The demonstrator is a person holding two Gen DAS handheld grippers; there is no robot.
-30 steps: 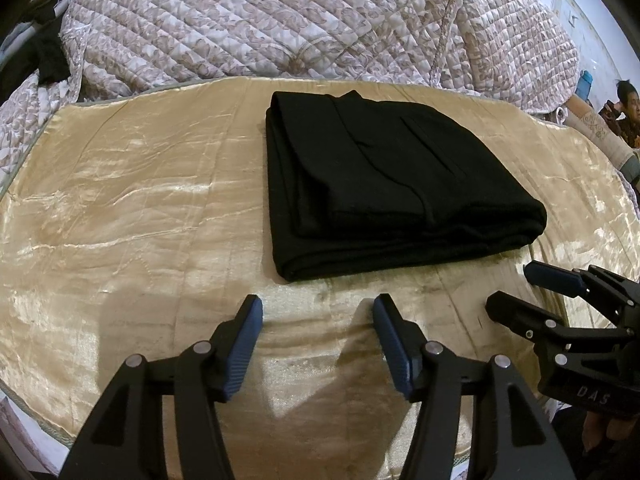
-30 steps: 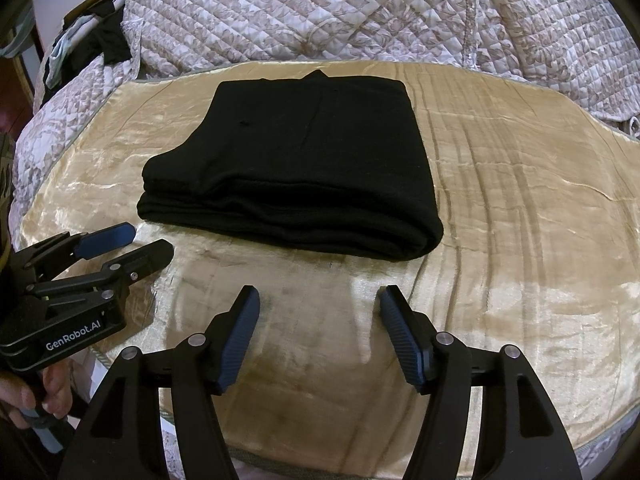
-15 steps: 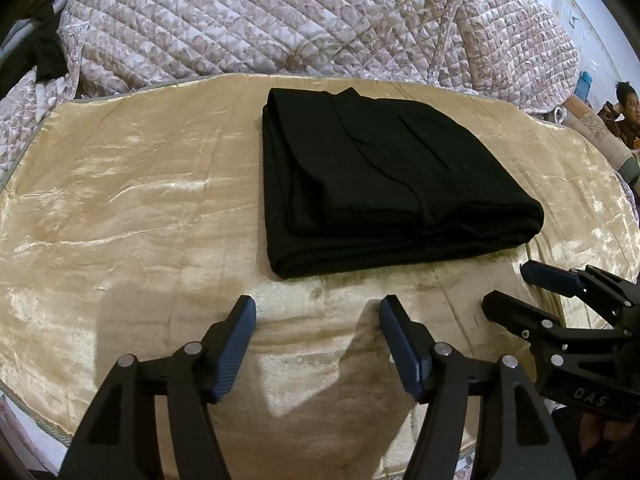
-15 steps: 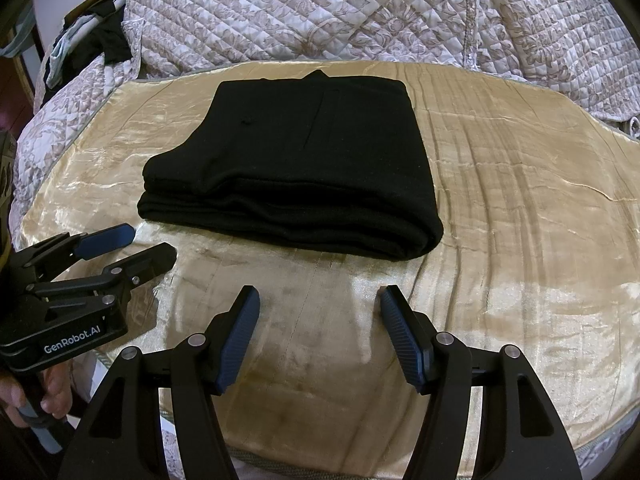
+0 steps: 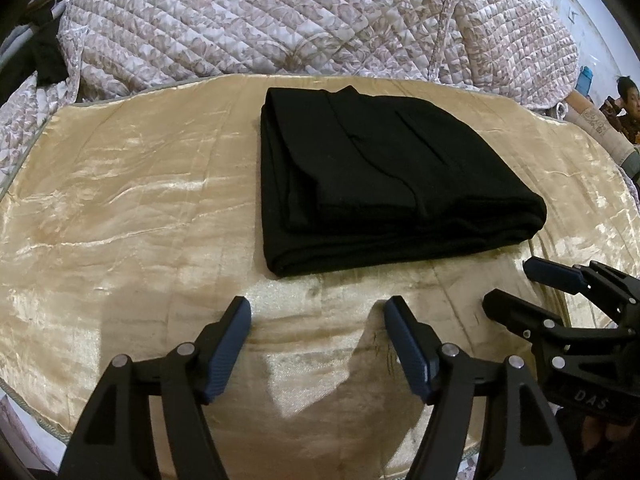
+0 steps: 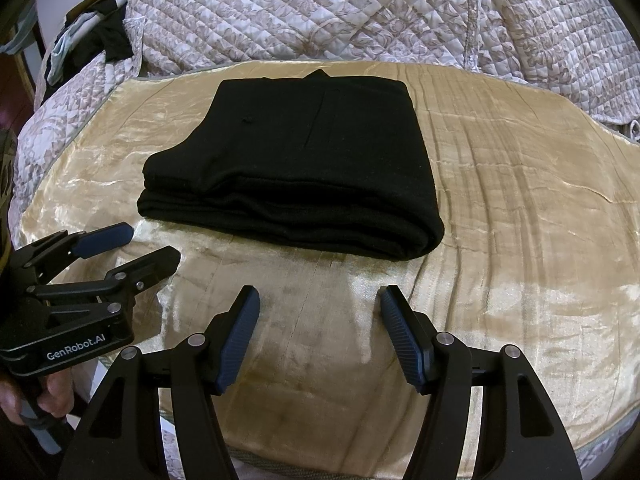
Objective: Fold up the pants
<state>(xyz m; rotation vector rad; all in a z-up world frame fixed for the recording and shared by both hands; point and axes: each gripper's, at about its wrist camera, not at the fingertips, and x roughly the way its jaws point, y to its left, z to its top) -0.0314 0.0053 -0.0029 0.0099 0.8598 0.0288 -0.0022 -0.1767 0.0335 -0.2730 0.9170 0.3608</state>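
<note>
The black pants (image 5: 384, 176) lie folded in a thick rectangle on the gold satin cloth (image 5: 120, 200); they also show in the right wrist view (image 6: 304, 168). My left gripper (image 5: 318, 310) is open and empty, hovering just in front of the near fold. My right gripper (image 6: 320, 300) is open and empty, also just short of the pants' near edge. The right gripper shows at the right of the left wrist view (image 5: 516, 284). The left gripper shows at the left of the right wrist view (image 6: 150, 244).
A quilted floral bedspread (image 5: 280, 20) rises behind the gold cloth. Dark clothes (image 6: 108, 36) hang at the far left. A seated person (image 5: 628, 104) is at the far right. The cloth's near edge (image 6: 280, 464) runs below my grippers.
My left gripper has drawn back and tilted slightly, so the pants sit a little higher in its view. The right gripper and the pants have stayed still.
</note>
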